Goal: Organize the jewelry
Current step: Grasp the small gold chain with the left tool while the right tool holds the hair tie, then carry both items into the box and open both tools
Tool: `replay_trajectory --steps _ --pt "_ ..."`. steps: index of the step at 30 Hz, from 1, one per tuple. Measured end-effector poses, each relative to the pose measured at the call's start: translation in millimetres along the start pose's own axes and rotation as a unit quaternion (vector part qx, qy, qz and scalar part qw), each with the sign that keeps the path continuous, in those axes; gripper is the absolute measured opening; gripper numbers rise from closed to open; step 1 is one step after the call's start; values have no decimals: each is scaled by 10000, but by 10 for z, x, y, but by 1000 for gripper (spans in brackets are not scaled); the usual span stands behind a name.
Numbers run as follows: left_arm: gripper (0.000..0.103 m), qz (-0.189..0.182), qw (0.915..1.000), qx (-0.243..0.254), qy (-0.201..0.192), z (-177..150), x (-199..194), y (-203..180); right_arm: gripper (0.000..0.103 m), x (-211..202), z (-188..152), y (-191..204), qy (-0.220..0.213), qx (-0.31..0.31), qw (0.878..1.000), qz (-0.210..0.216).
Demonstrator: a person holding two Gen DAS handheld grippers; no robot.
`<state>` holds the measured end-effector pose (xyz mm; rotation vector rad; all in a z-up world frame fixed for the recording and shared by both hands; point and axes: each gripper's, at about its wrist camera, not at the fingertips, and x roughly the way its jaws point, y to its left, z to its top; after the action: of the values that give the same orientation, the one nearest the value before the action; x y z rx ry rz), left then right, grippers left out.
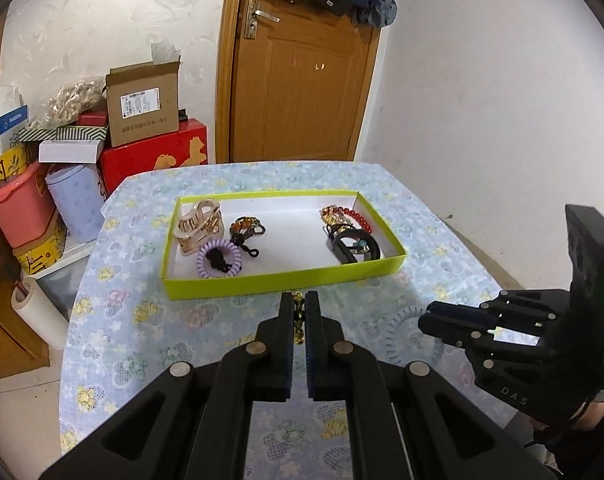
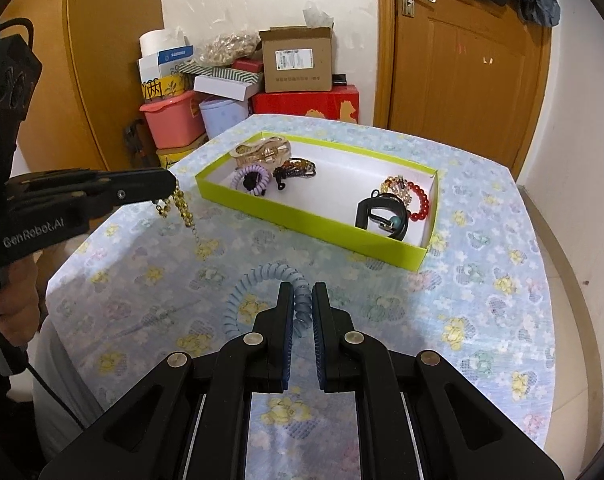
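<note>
The left gripper (image 1: 300,308) has its 2 fingers pinched tight on a gold bead chain (image 2: 181,208). From the right wrist view the chain hangs from the fingertips in a loop and a longer strand, its lowest beads reaching down to the floral tablecloth (image 2: 482,320). This gripper is raised just in front of the near wall of the lime-green tray (image 1: 285,280).

The right gripper (image 2: 302,304) is closed around a pale blue spiral hair tie (image 2: 257,276), which lies on the cloth near the tray's front wall; 1 stretch of the coil sits squeezed between the fingers, the remainder curving off to the left of them.

Inside the tray, the left end holds a rose-gold claw clip (image 1: 199,226), a purple spiral hair tie (image 1: 219,260) with something black at its middle, and a dark amber-beaded piece (image 1: 246,229). The right end holds a red bead bracelet (image 1: 356,218), a gold-and-amber bracelet (image 1: 334,213) and a black band (image 1: 356,246) carrying a small teal bead. The middle of the white floor is bare.

Behind the table, boxes are stacked against the wall, among them a cardboard carton (image 1: 143,108), beside a wooden door (image 1: 297,64).
</note>
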<state>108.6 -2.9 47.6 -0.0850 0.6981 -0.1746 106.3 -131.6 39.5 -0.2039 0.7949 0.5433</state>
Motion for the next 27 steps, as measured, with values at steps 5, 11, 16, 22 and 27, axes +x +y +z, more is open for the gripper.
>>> replay_trajectory --steps 5,11,16,22,27 --pt "4 26 10000 -33 -62 55 -73 53 9 -31 -2 -1 -30 7 10000 -4" --pt "4 37 9999 25 -115 157 -130 50 9 -70 55 -9 -94 -33 10000 1" --pt "4 2 9998 111 -193 306 -155 34 9 -108 181 -50 -193 -88 9998 -18" --pt "4 -111 9994 189 -256 526 -112 27 9 -78 351 -156 -245 -107 9996 -105" --pt "4 -147 9992 259 -258 712 5 36 9 -9 496 -244 -265 -102 9994 -179"
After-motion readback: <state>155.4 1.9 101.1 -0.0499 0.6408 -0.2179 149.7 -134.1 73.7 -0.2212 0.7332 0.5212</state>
